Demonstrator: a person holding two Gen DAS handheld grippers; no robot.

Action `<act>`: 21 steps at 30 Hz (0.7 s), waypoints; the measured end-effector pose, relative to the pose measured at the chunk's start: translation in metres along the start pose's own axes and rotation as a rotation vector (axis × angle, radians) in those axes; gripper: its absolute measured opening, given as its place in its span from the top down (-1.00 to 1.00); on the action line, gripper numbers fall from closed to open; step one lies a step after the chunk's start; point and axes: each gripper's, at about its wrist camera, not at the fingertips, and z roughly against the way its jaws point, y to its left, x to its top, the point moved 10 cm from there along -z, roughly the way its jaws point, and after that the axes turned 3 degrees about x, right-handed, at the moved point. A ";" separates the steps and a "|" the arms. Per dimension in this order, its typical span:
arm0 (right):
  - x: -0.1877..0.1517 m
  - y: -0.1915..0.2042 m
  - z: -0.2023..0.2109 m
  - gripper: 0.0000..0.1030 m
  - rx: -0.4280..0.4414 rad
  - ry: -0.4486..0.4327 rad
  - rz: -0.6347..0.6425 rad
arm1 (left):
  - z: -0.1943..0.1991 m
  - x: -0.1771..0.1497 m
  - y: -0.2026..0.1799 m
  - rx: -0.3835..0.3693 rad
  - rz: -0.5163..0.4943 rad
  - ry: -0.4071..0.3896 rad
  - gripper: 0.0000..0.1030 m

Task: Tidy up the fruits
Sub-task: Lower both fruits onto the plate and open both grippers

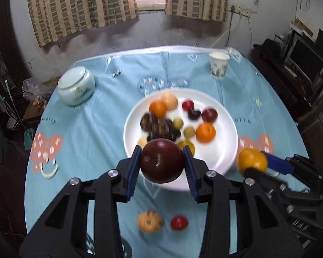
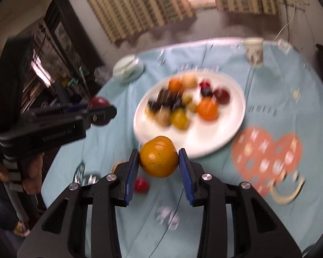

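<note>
With the left gripper point(image 1: 162, 161) clamped on a dark red round plum point(image 1: 162, 160) and the right gripper point(image 2: 158, 159) clamped on a round orange tangerine point(image 2: 158, 156), both seem bound for the white round plate point(image 1: 221, 161), calling for gentle releases.

Both tongs are black skeletal frames with triangular cut-outs, round silver screws at the joints and ribbed blue pads point(image 1: 134, 167) on the fingers. The left tongs point(image 2: 101, 111) carry faint pale lettering along their black body above a grey-and-black banded handle, gripped by a hand point(image 2: 32, 172) below a dark sleeve point(image 2: 13, 64).
</note>
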 end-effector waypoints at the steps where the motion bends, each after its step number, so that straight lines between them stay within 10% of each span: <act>1: 0.014 -0.007 -0.002 0.27 -0.012 -0.020 -0.004 | -0.007 0.008 -0.001 0.001 -0.005 -0.001 0.22; 14: 0.068 -0.069 -0.100 0.27 -0.080 0.054 -0.056 | -0.113 0.048 0.001 0.031 0.000 0.078 0.22; 21: 0.066 -0.075 -0.128 0.26 -0.153 0.122 0.031 | -0.122 0.037 0.021 0.051 0.037 0.097 -0.16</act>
